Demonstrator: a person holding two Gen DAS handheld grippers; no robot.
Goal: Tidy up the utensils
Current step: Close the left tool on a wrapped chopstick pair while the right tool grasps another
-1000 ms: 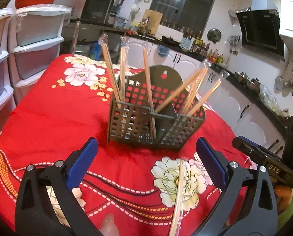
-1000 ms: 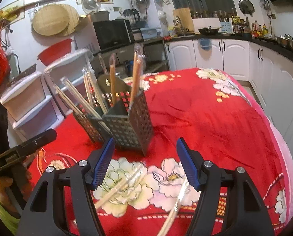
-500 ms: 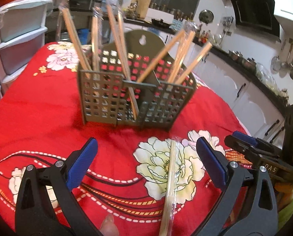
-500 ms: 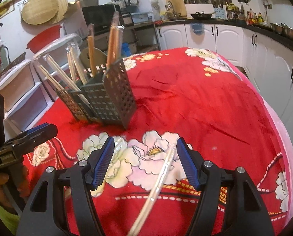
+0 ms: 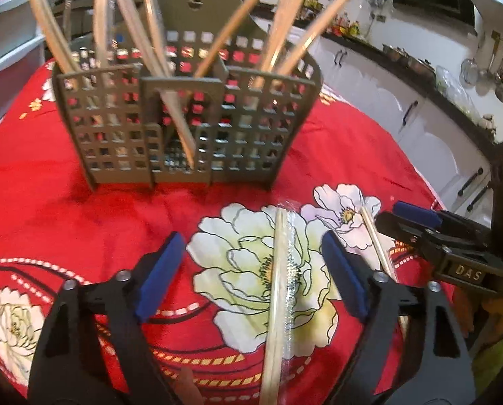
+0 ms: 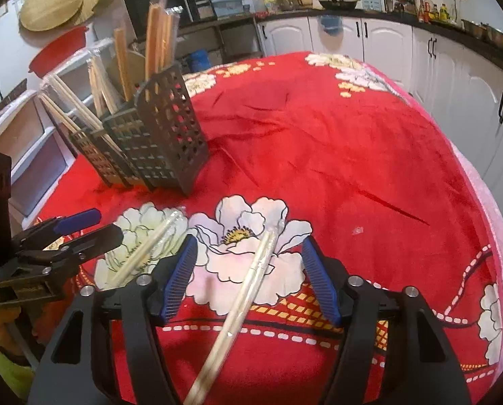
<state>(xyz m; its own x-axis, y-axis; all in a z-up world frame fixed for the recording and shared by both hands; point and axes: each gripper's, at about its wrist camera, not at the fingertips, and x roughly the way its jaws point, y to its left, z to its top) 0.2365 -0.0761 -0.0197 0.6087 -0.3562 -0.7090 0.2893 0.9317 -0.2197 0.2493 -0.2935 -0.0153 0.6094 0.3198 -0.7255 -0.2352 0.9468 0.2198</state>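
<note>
The blue-padded fingers (image 5: 160,280) of the left gripper (image 5: 251,278) stand well apart at the bottom of the left wrist view and are closing, with a wrapped pair of chopsticks (image 5: 280,290) lying on the cloth between them; neither pad touches it. The pair runs from the lower centre of the frame up to the middle, across a large white flower printed on the red tablecloth (image 5: 49,209). In the right wrist view the fingers (image 6: 179,278) of the right gripper (image 6: 249,278) are also partly open and closing, astride a second wrapped pair (image 6: 251,280) that slants from the bottom centre up toward the middle, again with clear gaps to both pads.

The grey perforated utensil holder (image 5: 184,125) stands upright on the cloth in the upper centre of the left wrist view, just beyond the flower. More wrapped chopsticks (image 5: 217,57) lean out of its compartments at different angles. In the right wrist view the same holder (image 6: 157,135) sits at left of centre.

Each gripper shows in the other's camera: the right one at the right edge of the left wrist view, near the tip of its pair, and the left one at the lower left of the right wrist view. White kitchen cabinets (image 6: 369,37) line the background along the top.
</note>
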